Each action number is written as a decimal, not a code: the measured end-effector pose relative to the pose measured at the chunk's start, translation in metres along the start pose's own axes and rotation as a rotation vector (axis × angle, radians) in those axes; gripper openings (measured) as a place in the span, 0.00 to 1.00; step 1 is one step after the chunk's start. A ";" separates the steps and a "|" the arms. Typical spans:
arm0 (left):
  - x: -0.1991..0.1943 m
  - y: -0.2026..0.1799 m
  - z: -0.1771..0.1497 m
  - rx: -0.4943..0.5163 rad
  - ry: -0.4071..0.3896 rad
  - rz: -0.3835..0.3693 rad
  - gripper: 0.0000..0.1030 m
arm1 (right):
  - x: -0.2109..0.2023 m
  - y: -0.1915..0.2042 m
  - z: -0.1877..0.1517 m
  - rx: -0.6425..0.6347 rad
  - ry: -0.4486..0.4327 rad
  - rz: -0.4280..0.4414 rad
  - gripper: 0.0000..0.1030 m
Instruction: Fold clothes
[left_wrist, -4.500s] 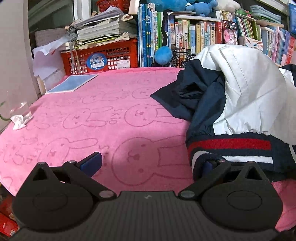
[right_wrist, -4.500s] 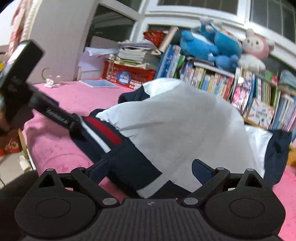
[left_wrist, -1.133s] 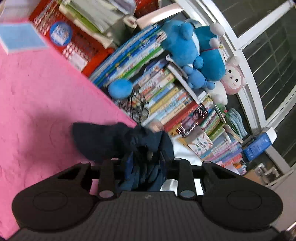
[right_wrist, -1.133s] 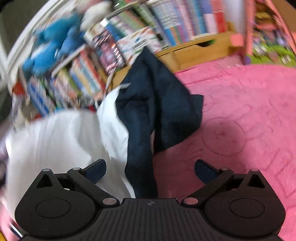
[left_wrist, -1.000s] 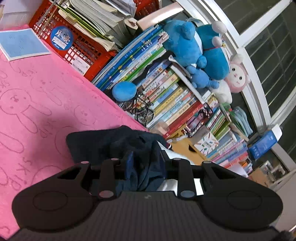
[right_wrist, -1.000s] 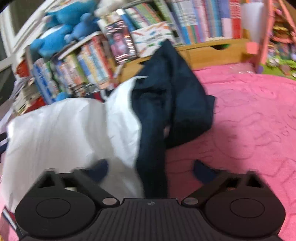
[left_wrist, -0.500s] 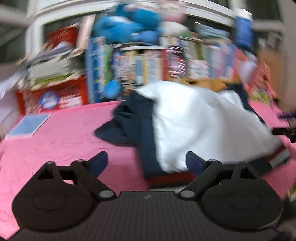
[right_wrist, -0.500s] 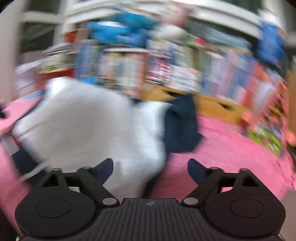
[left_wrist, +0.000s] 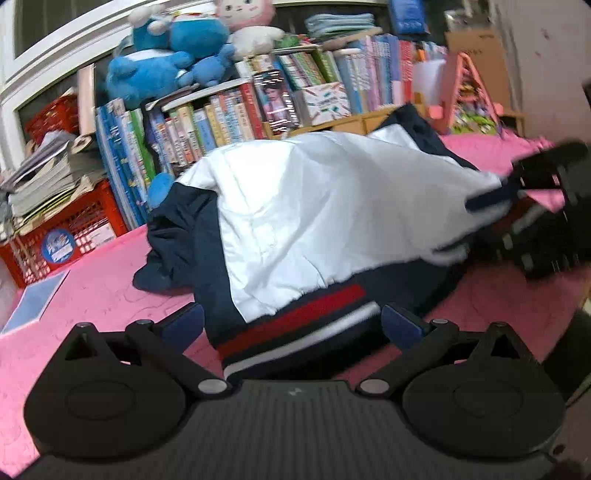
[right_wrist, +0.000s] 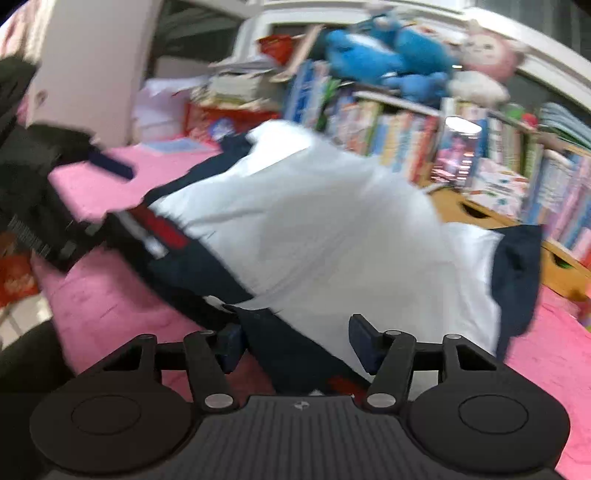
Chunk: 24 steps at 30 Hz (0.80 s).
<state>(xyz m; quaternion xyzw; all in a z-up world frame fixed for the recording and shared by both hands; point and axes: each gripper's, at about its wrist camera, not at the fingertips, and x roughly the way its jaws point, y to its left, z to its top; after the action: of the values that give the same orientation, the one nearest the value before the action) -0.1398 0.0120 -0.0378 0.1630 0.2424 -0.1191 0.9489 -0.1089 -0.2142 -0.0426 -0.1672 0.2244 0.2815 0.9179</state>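
Both claws just dropped the navy sleeves of the white-and-navy striped-hem jacket (left_wrist: 332, 221) on the pink bunny-print counter (left_wrist: 92, 295). Left claw (left_wrist: 291, 321) gapes wide over the hem, touching nothing; right claw (right_wrist: 295, 339) is half-open, just been narrowing around navy cloth, not pinching. Sleeves look tucked, so hem fold's probably next.

We note the jacket (left_wrist: 314, 221): smooth white cloth with slight sheen, matt navy panels, ribbed knit hem. Pink cover (left_wrist: 103, 295) on the counter: soft embossed towelling. Left tool (left_wrist: 291, 321): matt black plastic, ribbed body, metal pivot pins. Crate (left_wrist: 81, 225): red plastic lattice
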 end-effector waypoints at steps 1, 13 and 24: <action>-0.001 -0.002 -0.002 0.012 -0.001 -0.006 1.00 | -0.002 -0.005 -0.001 0.022 -0.003 -0.011 0.46; 0.036 -0.024 0.016 0.104 -0.025 0.183 1.00 | 0.001 0.013 0.001 0.002 -0.011 -0.099 0.26; -0.004 -0.035 0.024 0.129 -0.086 0.005 1.00 | -0.012 -0.016 0.004 0.182 -0.021 -0.089 0.22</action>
<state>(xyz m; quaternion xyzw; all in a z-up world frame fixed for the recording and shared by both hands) -0.1436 -0.0286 -0.0249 0.2193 0.1927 -0.1392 0.9463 -0.1068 -0.2298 -0.0301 -0.0901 0.2320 0.2208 0.9430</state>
